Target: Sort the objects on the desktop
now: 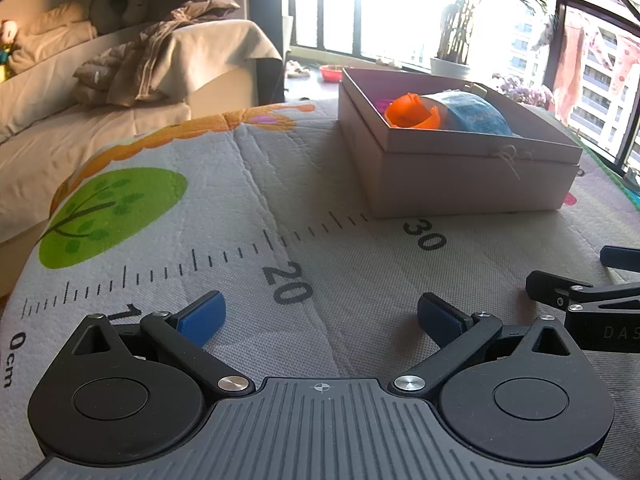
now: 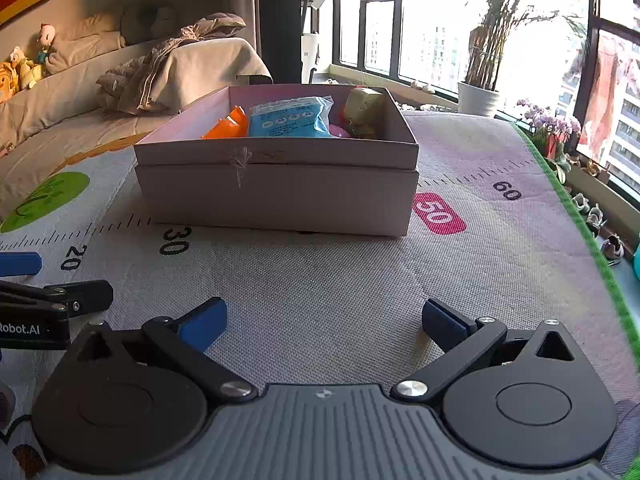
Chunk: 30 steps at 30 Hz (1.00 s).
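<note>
A pale cardboard box [image 1: 472, 184] [image 2: 276, 196] stands on the printed ruler mat. Inside lie an orange toy [image 1: 412, 112] [image 2: 228, 124], a blue packet [image 1: 476, 114] [image 2: 288, 116], a yellowish toy [image 2: 364, 110] and something pink [image 2: 340, 130]. My left gripper [image 1: 320, 316] is open and empty, low over the mat near the "20" mark, short of the box. My right gripper [image 2: 324, 320] is open and empty, low over the mat in front of the box. Each gripper shows at the edge of the other's view.
The mat [image 2: 320, 272] has a green border [image 2: 576, 208] at its right edge. A sofa with blankets [image 1: 132, 64] stands at the left. Windows, potted plants [image 2: 480, 96] and shoes [image 2: 612, 248] lie beyond the right edge.
</note>
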### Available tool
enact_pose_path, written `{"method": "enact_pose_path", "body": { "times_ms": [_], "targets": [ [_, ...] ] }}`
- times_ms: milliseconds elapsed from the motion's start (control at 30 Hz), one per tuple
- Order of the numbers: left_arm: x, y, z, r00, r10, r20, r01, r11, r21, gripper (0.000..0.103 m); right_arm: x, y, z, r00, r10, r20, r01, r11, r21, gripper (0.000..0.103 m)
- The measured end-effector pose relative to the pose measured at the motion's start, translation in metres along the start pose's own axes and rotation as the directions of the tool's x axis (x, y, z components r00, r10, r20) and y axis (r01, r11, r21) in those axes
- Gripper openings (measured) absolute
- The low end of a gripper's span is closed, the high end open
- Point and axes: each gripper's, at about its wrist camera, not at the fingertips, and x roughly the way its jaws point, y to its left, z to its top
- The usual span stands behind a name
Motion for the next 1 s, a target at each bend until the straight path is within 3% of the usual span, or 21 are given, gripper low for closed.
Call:
{"method": "enact_pose_path", "body": {
  "times_ms": [1000],
  "targets": [
    [0.0002, 0.0002, -0.0002, 1.000, -0.001, 0.001, 0.001, 1.000, -0.003, 0.103, 0.0007, 0.0007, 0.0004, 1.000, 0.002, -0.001, -0.002, 1.000, 0.003, 0.103]
  ]
}}
